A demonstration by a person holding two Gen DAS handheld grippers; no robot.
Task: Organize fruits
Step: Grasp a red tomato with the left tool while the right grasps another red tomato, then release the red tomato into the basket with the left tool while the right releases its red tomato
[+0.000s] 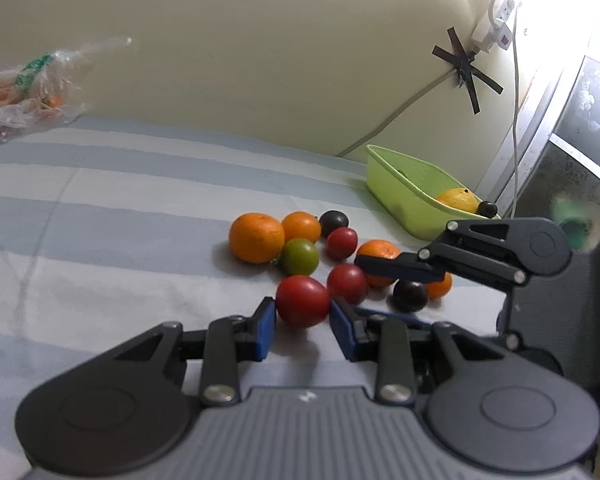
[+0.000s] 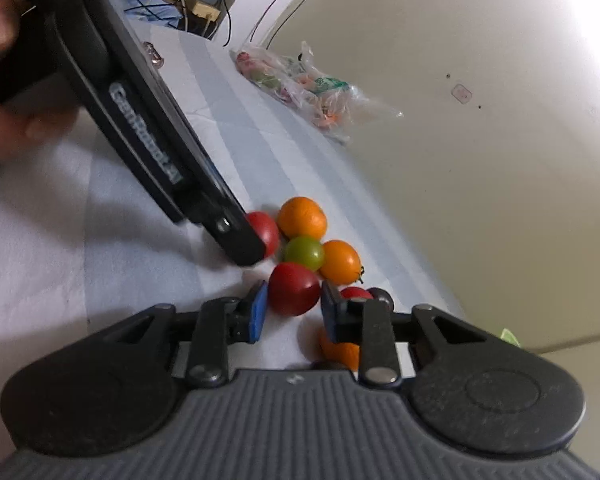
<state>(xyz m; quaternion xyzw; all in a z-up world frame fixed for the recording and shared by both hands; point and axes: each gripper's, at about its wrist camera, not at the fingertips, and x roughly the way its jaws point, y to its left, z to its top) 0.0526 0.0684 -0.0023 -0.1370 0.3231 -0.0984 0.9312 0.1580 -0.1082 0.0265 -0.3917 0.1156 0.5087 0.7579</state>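
Left gripper (image 1: 302,322): jaws closed on a red tomato (image 1: 302,300), lower centre of the left wrist frame; blue pads touch both its sides.
Right gripper (image 2: 293,314): jaws closed on a second red tomato (image 2: 293,289), lower centre of the right wrist frame.
Fruit cluster: oranges, including the largest orange (image 1: 257,237), a green tomato (image 1: 299,256), red tomatoes and dark plums lie together, just beyond both jaws, on the striped cloth (image 1: 120,208).
Green basket (image 1: 396,188): centre right, beyond the cluster; holds an orange fruit (image 1: 458,199) and a dark plum (image 1: 488,209).
Plastic bag (image 1: 20,92): upper left, well apart from the cluster.
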